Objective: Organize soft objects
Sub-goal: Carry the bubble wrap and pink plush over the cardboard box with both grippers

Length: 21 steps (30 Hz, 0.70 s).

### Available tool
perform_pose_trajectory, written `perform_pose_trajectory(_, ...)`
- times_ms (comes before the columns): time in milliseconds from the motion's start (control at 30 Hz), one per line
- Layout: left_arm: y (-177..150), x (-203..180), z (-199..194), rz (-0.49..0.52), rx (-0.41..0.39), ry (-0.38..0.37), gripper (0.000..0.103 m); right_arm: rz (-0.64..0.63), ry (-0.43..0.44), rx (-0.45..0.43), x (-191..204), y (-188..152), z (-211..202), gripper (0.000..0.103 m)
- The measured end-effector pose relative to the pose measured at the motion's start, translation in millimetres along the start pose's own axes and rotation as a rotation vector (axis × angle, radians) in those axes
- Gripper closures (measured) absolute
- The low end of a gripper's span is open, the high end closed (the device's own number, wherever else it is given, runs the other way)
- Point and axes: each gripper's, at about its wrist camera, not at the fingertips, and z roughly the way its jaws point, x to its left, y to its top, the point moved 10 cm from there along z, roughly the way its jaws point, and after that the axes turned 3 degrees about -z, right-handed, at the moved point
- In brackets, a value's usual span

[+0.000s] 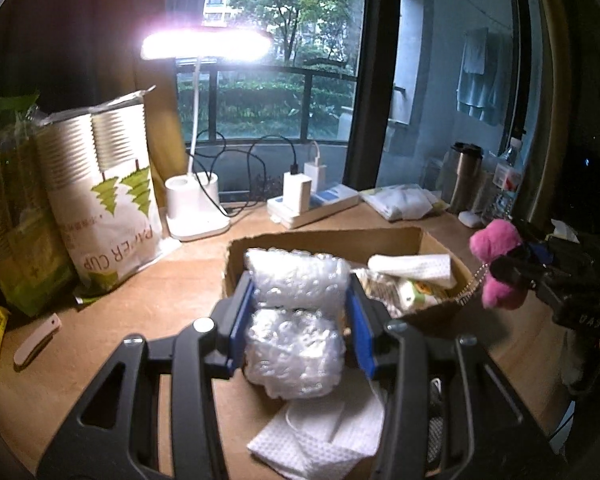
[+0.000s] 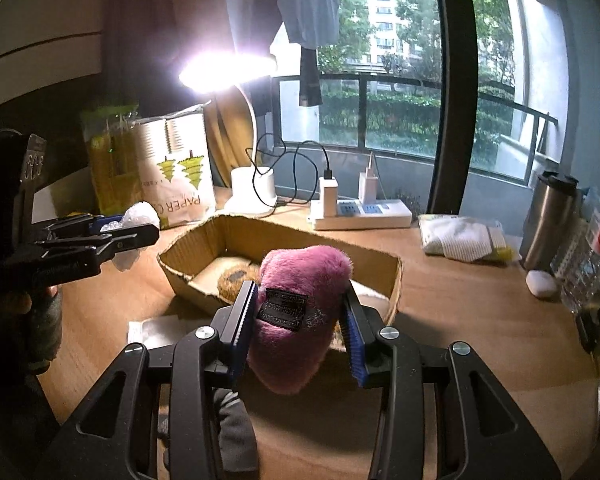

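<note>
We hold a bubble wrap (image 1: 296, 320) roll pinched in the left gripper (image 1: 298, 320) and a pink plush (image 2: 300, 312) squeezed in the right gripper (image 2: 298, 328), both lifted near the cardboard box (image 2: 392, 280), which lies at twelve o'clock from each gripper. With two soft loads converging on one shallow box, we judge the grippers could collide, or the springy wrap could slip the pads and land on the desk (image 2: 460, 320). The box already holds a napkin (image 1: 412, 268) and packets, so either piece may perch on them and tumble over the low wall.
</note>
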Motion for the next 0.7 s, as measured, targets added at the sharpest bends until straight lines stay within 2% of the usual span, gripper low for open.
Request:
perform_pose_trajectory(233, 8, 0, 13, 0.041, -0.007, 0.028, 0.058, -0.001, -0.005, -0.024, -6, 12, 7, 0.061)
perform_pose_trajectory(700, 10, 9, 43, -0.003, 0.009, 0.030, 0.058, 0.041, -0.034, -0.011, -25, 12, 26, 0.061)
